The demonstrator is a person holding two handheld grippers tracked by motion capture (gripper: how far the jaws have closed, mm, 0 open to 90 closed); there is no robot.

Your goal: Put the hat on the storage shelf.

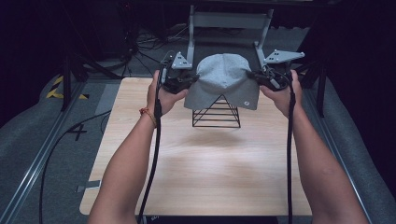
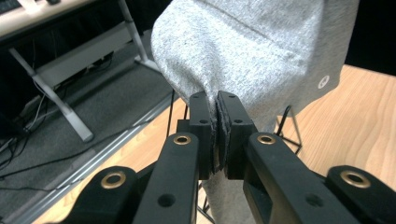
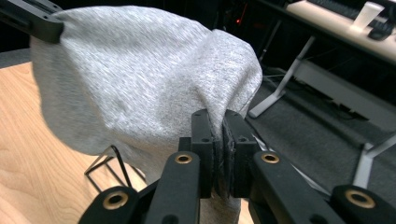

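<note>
— What is your left hand-held gripper [image 1: 190,79] doing?
— It is pinching the left edge of the grey cap [image 1: 224,79], jaws closed tight on the fabric.
— Where is the cap sitting?
— You are holding it over the black wire stand [image 1: 216,114] at the far part of the wooden surface [image 1: 201,163].
— And your right hand-held gripper [image 1: 256,77]?
— It is clamping the cap's right edge, jaws closed.

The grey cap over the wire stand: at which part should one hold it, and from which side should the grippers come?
Probably best at the soft lower edge of the grey cap, from its two opposite sides, as now: the left gripper and right gripper each pinch a fold there. The thin fabric bunches between shut jaws, and two side grips keep the crown open above the black wire stand.
</note>
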